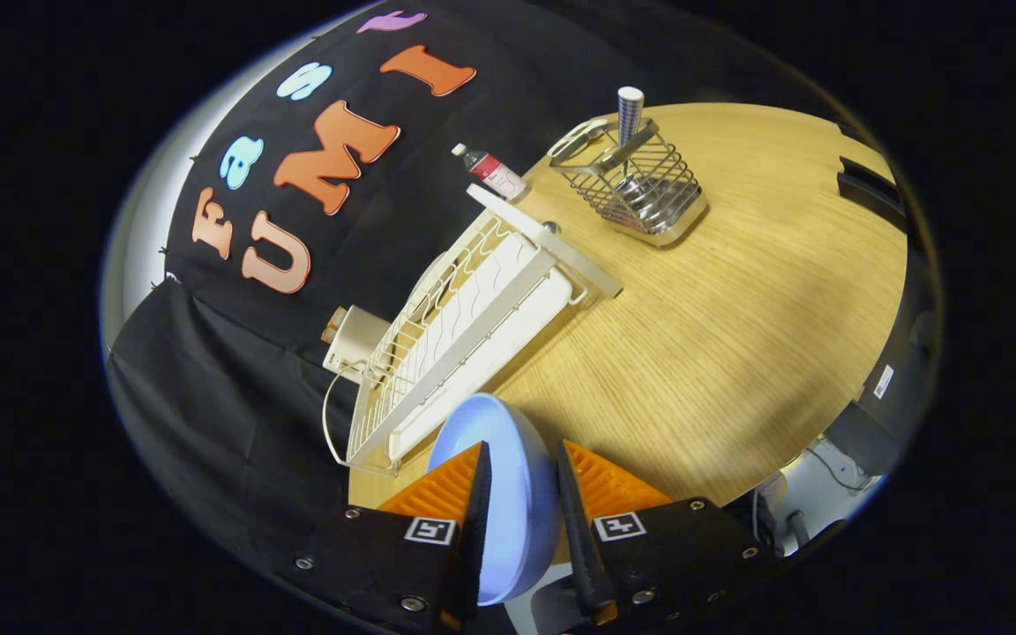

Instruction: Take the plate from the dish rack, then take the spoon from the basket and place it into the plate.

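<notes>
Now fingers (521,494) clamp the plate (508,459); spoon (629,115) stands in basket (649,190).

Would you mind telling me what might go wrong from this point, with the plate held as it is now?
1. The gripper pinches the pale blue plate on edge between its fingers; a smooth rim could slip or swing before it is set on the table.
2. The plate sits close beside the white dish rack, so it may clip the rack's frame.
3. The spoon stands upright in the wire basket; lifting it could tip the basket.
</notes>
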`<action>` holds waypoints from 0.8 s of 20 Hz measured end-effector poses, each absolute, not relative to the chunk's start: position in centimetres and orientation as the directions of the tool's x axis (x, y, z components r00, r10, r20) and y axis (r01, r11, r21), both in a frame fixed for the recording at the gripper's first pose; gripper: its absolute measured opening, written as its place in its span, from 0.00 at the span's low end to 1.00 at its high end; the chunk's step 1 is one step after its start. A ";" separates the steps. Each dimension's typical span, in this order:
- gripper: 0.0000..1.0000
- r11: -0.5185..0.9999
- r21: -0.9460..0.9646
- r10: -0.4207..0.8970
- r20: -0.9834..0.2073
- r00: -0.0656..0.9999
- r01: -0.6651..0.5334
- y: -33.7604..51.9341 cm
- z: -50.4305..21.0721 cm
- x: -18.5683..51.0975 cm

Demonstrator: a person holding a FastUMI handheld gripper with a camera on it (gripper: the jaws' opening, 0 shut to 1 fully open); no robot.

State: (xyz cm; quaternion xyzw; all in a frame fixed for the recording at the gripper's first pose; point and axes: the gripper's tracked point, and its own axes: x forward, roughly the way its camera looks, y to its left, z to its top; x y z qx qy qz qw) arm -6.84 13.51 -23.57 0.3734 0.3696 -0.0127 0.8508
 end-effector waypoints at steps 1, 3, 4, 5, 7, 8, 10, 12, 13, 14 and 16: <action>0.45 0.728 0.618 0.241 -0.635 0.734 0.297 12.8 -23.4 -6.8; 0.49 0.758 0.584 0.201 -0.631 0.749 0.289 11.1 -23.1 -6.5; 0.52 0.781 0.557 0.172 -0.627 0.760 0.283 9.9 -22.9 -6.2; 0.55 0.805 0.524 0.138 -0.620 0.772 0.277 8.6 -22.7 -6.1; 0.65 0.854 0.446 0.065 -0.601 0.796 0.267 5.8 -21.9 -5.6; 0.70 0.875 0.406 0.032 -0.593 0.805 0.264 4.5 -21.5 -5.2; 0.81 0.904 0.335 -0.030 -0.571 0.820 0.266 1.8 -20.9 -4.9; 0.90 0.917 0.308 -0.050 -0.540 0.840 0.252 -0.1 -19.7 -4.5; 0.93 0.928 0.277 -0.073 -0.521 0.851 0.250 -1.3 -19.3 -4.0; 0.98 0.940 0.237 -0.099 -0.498 0.862 0.245 -2.3 -18.7 -3.5; 0.99 0.960 0.165 -0.131 -0.445 0.886 0.225 -4.0 -17.6 -2.8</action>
